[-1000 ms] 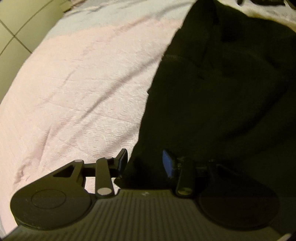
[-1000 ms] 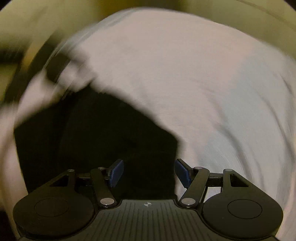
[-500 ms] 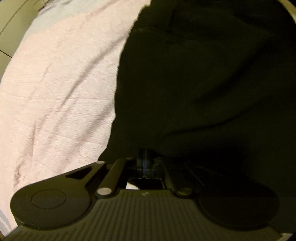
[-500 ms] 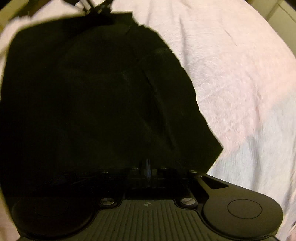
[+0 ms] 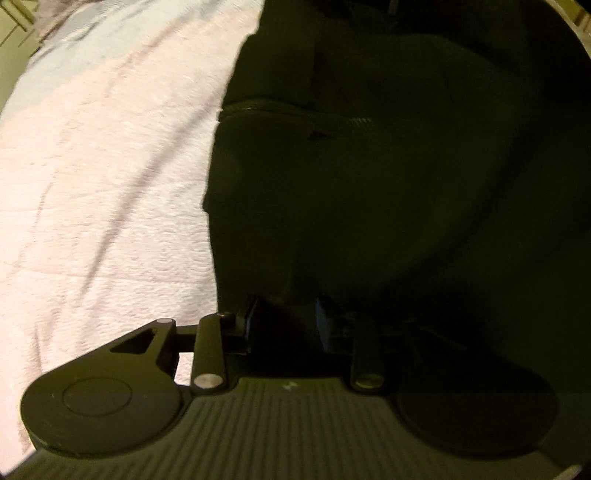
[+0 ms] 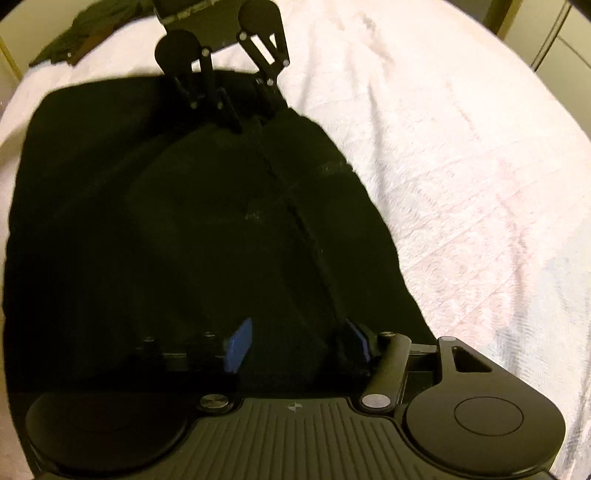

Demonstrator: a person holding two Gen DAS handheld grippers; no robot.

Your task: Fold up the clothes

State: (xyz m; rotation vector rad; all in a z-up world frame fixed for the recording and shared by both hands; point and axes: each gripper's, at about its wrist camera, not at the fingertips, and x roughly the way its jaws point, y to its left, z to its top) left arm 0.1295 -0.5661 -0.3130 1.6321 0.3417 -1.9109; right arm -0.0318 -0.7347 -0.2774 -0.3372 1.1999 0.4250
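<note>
Right gripper (image 6: 295, 341) jaws spread wide, nothing between the blue pads, poised over the near edge of the black fabric garment (image 6: 192, 229). Left gripper (image 5: 286, 321) also parted, empty, low over the same cloth; seen from the right wrist at the garment's far edge (image 6: 236, 107). Garment lies flat on a white quilted bedspread (image 6: 461, 166), textured, creased. A seam runs down the garment. Dark olive crumpled cloth (image 6: 85, 33) at the bed's far corner, well apart.
</note>
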